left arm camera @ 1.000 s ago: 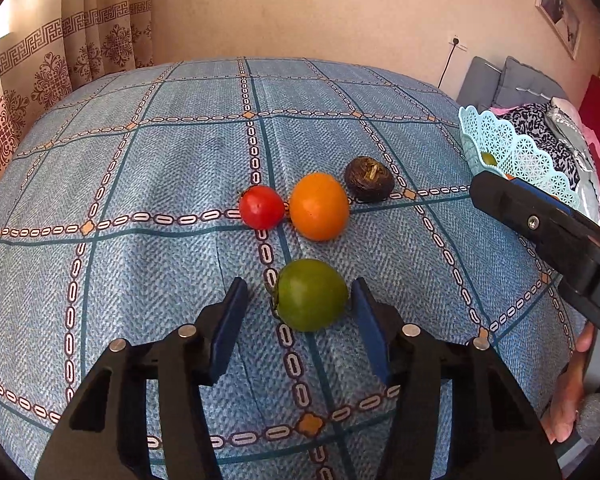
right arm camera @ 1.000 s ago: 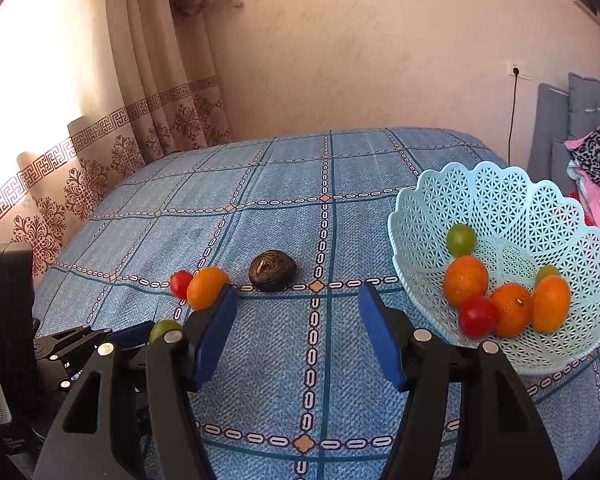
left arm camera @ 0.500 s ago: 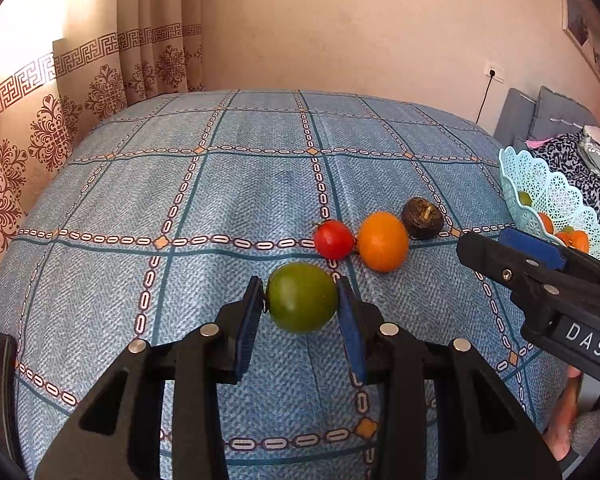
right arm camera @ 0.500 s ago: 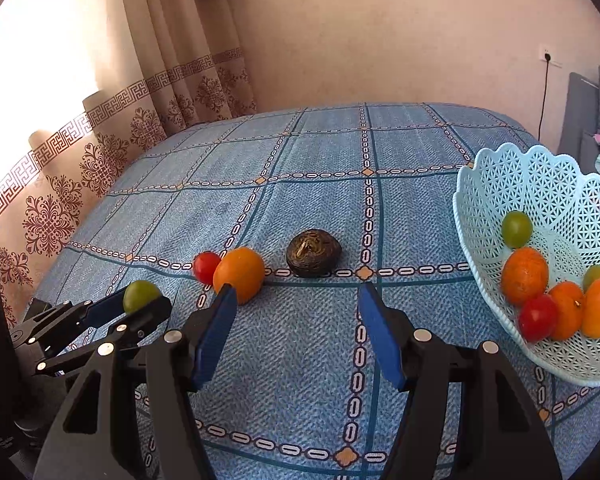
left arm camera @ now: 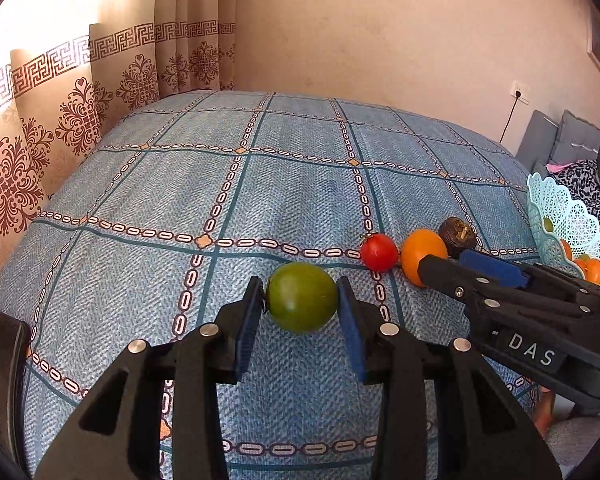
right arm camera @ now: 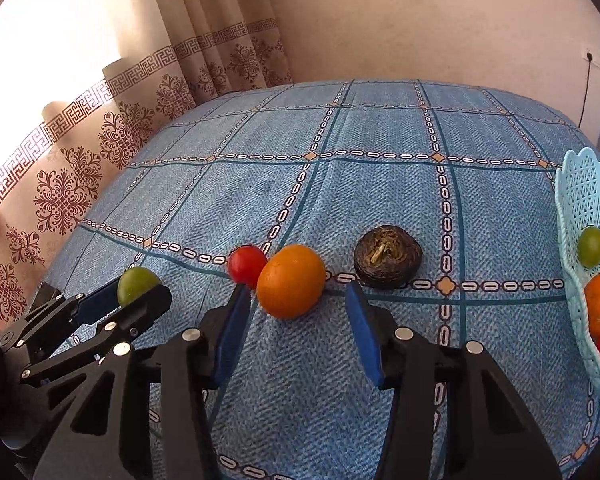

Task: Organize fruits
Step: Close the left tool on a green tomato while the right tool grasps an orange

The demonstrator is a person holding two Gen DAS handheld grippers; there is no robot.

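Blue patterned bedspread (left arm camera: pixel 300 184) fills both views. Beside it, the lace basket (right arm camera: pixel 588 196), nearer a second ago, is now cut off. Right gripper (right arm camera: pixel 296 320) gapes before the orange (right arm camera: pixel 291 281); left gripper (left arm camera: pixel 300 312) has lifted, clamping the green tomato (left arm camera: pixel 302 297).

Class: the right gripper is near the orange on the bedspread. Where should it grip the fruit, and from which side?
Probably across the orange's widest middle, from the near side. It is round, the tomato touches its left, and the open right gripper already faces it.
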